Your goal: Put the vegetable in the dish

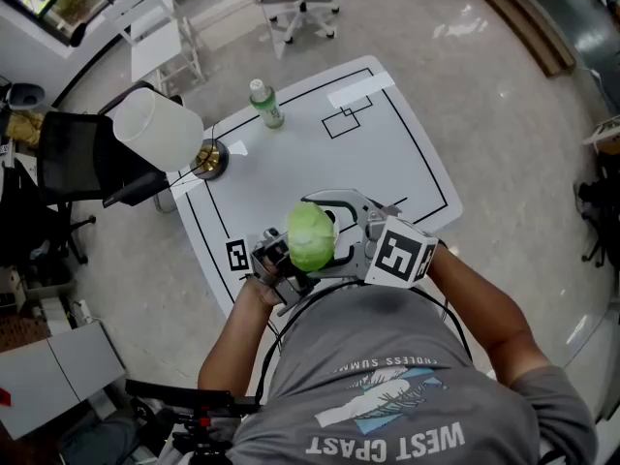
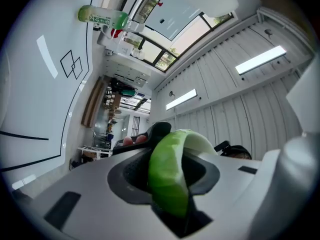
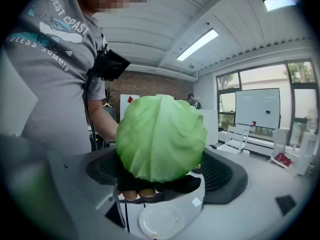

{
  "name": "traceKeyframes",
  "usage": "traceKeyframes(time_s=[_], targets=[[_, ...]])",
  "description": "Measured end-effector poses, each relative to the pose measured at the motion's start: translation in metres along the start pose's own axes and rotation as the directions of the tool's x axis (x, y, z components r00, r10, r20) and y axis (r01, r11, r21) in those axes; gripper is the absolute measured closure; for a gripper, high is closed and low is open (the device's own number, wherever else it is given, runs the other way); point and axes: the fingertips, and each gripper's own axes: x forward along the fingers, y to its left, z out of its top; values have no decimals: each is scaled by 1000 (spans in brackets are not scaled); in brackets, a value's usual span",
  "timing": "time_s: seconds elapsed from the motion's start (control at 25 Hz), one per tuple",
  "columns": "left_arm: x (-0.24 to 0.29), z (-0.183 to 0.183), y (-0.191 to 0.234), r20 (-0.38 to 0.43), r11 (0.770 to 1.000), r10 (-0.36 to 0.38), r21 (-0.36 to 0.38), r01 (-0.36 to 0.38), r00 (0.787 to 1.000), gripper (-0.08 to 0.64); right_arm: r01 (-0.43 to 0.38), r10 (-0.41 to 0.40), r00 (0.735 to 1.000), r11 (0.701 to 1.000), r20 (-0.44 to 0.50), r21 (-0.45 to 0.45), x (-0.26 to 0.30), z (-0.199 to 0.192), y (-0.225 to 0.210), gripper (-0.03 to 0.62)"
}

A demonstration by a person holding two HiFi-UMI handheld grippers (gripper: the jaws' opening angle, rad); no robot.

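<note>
A green cabbage hangs in front of the person's chest, above the white table. My left gripper is shut on it: in the left gripper view the cabbage stands edge-on, pinched between both jaws. My right gripper faces it from the right with its jaws spread wide. In the right gripper view the cabbage fills the gap between them, and the left gripper's dark fingers grip it from below. A white dish lies on the table beneath. The head view hides the dish.
A green bottle stands at the table's far side, seen also in the left gripper view as the bottle. A white lampshade and a brass base sit at the left edge. A black chair stands left of the table.
</note>
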Motion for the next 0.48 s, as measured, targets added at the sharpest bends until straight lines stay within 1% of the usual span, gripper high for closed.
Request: traceKeyframes(time_s=[0.08, 0.2, 0.48], targets=[[-4, 1, 3, 11, 1000, 3, 19, -3, 1000, 423, -5, 5, 1000, 1000, -17, 11, 2, -5, 1, 126], [-13, 3, 10, 24, 998, 28, 50, -29, 999, 423, -11, 12, 999, 999, -35, 33, 6, -12, 2, 126], [-46, 17, 27, 93, 990, 105, 85, -113, 990, 423, -4, 11, 998, 995, -68, 102, 11, -28, 0, 126]])
